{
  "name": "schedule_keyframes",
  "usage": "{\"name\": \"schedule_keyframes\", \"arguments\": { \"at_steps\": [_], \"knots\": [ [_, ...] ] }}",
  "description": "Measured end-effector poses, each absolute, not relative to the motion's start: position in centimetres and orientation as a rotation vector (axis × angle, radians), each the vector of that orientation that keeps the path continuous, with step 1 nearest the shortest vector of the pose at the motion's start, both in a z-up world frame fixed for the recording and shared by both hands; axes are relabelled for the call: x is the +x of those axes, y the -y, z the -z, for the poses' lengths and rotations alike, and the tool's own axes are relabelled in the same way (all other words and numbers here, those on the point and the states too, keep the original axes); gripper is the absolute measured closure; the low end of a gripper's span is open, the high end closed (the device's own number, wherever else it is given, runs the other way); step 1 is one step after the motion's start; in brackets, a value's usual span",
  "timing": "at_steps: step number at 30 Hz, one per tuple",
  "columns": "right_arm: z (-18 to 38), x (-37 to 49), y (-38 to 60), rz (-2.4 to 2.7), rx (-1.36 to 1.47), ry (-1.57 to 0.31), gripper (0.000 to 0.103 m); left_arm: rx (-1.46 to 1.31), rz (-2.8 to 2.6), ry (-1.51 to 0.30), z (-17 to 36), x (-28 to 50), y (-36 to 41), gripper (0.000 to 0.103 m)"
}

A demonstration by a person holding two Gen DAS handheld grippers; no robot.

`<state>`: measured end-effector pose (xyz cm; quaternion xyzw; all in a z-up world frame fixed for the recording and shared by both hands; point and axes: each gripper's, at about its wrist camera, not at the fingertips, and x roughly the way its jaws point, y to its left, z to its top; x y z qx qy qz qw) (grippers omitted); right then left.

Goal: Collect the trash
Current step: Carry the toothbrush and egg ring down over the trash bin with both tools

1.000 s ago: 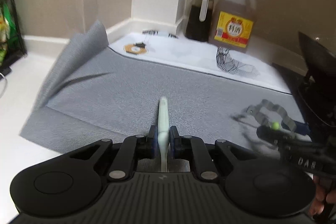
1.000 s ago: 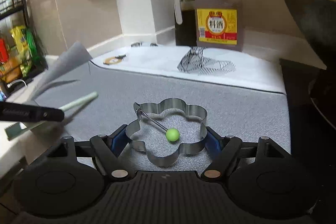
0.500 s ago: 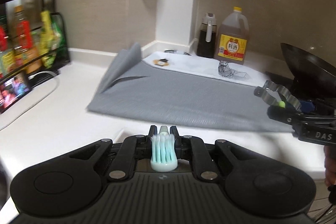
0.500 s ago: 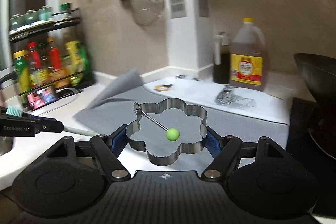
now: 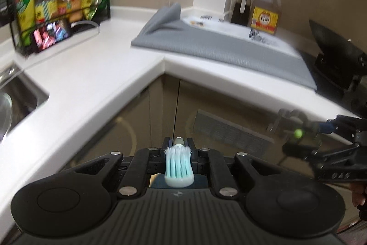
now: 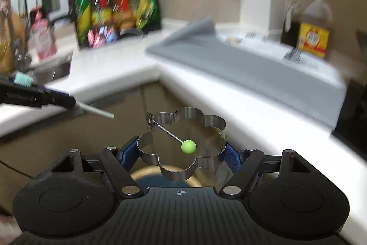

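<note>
You have drawn both tools back off the white tabletop [image 5: 96, 75]: a second ago they hung low over the grey mat [image 5: 224, 49], and now the mat lies well ahead with the cabinet doors [image 5: 142, 116] filling the space below your hands. The rack of bottles [image 5: 57, 6] and the sink [image 5: 13, 102] have come into sight at the left. Your right tool [image 6: 183, 150] stands wide, its blue pads [image 6: 132, 150] pressed on either side of the flower-shaped metal ring [image 6: 183, 144], which carries a thin wire tipped with a green ball [image 6: 188, 146]. Your left tool [image 5: 179, 148] is nearly closed, clamped on the toothbrush [image 5: 179, 169], whose teal bristles face the camera and whose handle points forward, clear of the tabletop edge.
</note>
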<state>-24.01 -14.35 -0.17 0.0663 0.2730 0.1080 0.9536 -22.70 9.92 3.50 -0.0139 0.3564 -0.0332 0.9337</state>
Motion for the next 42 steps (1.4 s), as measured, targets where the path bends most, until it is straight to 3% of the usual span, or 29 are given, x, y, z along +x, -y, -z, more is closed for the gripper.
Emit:
{"name": "schedule_keyframes", "arguments": {
  "at_steps": [12,42],
  "knots": [
    [1.7,-26.9,9.2,-0.313,0.014,-0.612,0.025,-0.072,0.010,-0.750,-1.0,-26.2,-10.4,0.090],
    [3.5,-24.5,9.4,-0.302,0.040,-0.697,0.025,-0.013,0.019,-0.885,2.7,-23.0,-8.3,0.090]
  ]
}}
